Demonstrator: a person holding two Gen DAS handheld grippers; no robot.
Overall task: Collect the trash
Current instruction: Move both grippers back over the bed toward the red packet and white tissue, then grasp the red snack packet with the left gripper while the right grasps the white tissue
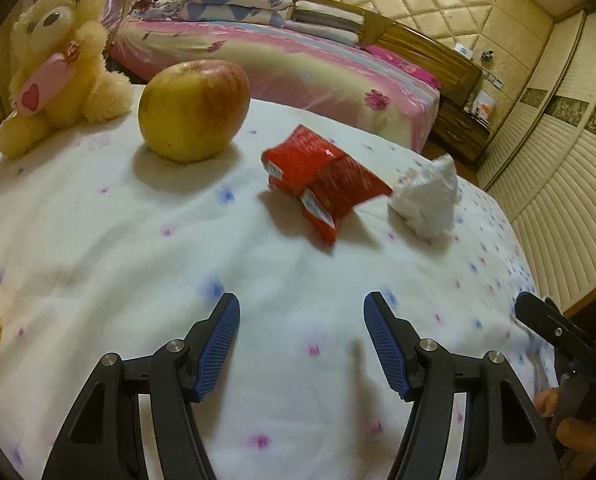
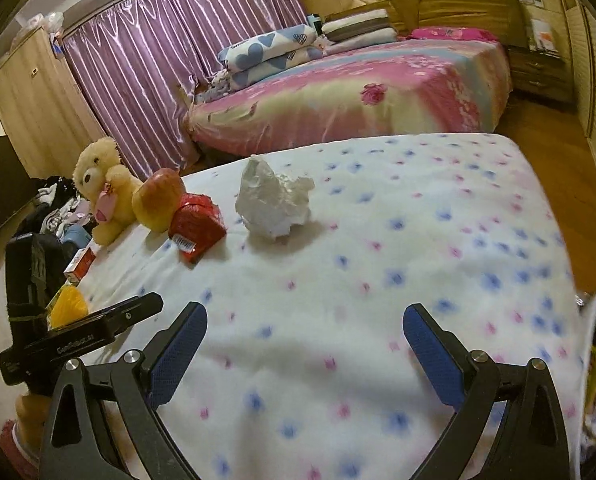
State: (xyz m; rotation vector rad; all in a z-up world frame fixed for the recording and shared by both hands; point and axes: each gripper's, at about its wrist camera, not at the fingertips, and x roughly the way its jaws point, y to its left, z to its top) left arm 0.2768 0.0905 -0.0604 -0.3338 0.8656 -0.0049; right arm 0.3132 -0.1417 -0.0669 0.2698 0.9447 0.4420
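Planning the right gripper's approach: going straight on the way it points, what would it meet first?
Probably the bare flowered cloth ahead of the open right gripper; the crumpled white tissue lies beyond, slightly left. Depth is unclear.

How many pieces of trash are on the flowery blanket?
2: a crumpled red wrapper beside the apple, and a wadded white tissue just right of the wrapper. More may be hidden out of view.

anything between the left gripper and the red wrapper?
Nothing visible. The left gripper is open and empty, with only bare blanket between it and the red wrapper. The apple sits off to the left and the crumpled tissue to the right, both clear of the straight approach.
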